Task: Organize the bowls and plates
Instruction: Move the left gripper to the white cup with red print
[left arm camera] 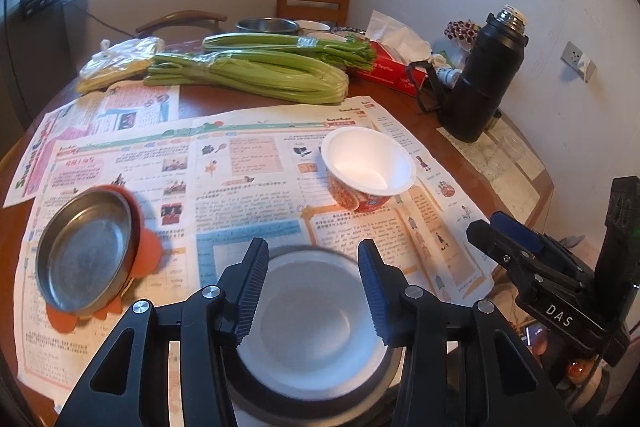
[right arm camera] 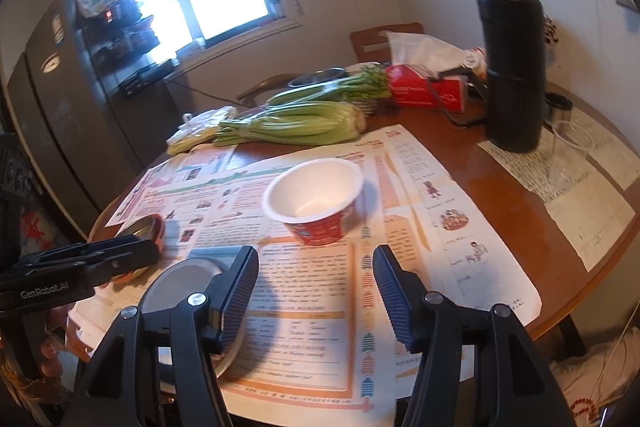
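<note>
Left wrist view. Left gripper [left arm camera: 313, 291]: jaws spread, over a white bowl [left arm camera: 312, 327] at the table's [left arm camera: 448, 131] near edge, gripping nothing. Steel plate [left arm camera: 86, 247] on an orange mat [left arm camera: 146, 259], near-left edge. Paper cup bowl [left arm camera: 368, 167] upright on the newspaper [left arm camera: 240, 187], mid-table. Celery [left arm camera: 248, 75] and tissue box [left arm camera: 394, 71] toward the far edge; black flask [left arm camera: 486, 75] at the right edge. Right gripper [left arm camera: 504, 239] beside the near-right edge; whether it is parted or closed cannot be told here.

Right wrist view. Right gripper [right arm camera: 316, 287]: jaws spread, empty, above the newspaper [right arm camera: 304, 327]. Paper cup bowl [right arm camera: 316, 199] just beyond. White bowl [right arm camera: 184, 279] near-left, under the left gripper [right arm camera: 80, 263].
</note>
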Demonstrator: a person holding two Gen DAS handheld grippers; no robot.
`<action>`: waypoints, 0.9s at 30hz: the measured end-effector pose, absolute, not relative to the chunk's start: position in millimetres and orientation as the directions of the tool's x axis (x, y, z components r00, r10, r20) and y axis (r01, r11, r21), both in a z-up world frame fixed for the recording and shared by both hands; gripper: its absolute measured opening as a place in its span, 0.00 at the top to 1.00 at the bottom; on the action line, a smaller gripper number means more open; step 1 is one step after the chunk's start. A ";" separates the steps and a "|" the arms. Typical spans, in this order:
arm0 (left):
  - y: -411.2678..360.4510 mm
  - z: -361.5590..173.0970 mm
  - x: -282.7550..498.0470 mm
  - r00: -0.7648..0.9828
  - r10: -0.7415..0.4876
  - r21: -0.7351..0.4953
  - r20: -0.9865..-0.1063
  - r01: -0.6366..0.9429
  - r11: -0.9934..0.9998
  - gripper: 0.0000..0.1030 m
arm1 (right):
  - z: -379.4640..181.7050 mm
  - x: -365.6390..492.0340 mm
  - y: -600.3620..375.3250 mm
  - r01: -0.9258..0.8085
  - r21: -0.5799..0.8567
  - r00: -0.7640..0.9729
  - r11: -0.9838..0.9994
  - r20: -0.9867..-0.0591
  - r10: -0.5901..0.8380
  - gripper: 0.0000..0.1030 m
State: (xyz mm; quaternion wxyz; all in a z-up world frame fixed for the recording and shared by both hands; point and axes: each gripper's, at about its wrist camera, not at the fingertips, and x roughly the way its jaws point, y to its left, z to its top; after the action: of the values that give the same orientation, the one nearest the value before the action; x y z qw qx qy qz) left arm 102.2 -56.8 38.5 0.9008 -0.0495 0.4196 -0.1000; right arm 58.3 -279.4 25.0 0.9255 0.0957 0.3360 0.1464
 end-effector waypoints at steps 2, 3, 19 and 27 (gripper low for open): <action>-61.5 39.2 109.9 0.628 -0.223 -0.165 -0.746 0.150 0.975 0.53 | 22.9 61.9 -282.5 -0.198 0.280 0.727 0.939 -0.600 0.333 0.42; -63.8 39.5 113.4 0.628 -0.224 -0.161 -0.745 0.157 0.974 0.53 | 22.7 63.5 -283.0 -0.196 0.280 0.726 0.940 -0.603 0.331 0.42; -91.0 21.6 184.8 0.563 -0.234 -0.121 -0.793 0.231 0.965 0.53 | 18.4 105.3 -275.5 -0.185 0.269 0.717 0.945 -0.621 0.317 0.42; -97.8 9.3 223.7 0.515 -0.253 -0.145 -0.819 0.242 0.959 0.53 | 8.2 133.0 -270.1 -0.172 0.272 0.702 0.947 -0.641 0.311 0.43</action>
State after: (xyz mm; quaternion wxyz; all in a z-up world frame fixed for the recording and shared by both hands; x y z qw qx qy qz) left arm 223.7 -97.8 9.3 0.8703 -0.0063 0.4715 -0.1422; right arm 133.0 -270.1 8.2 0.9175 0.0960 0.3629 0.1317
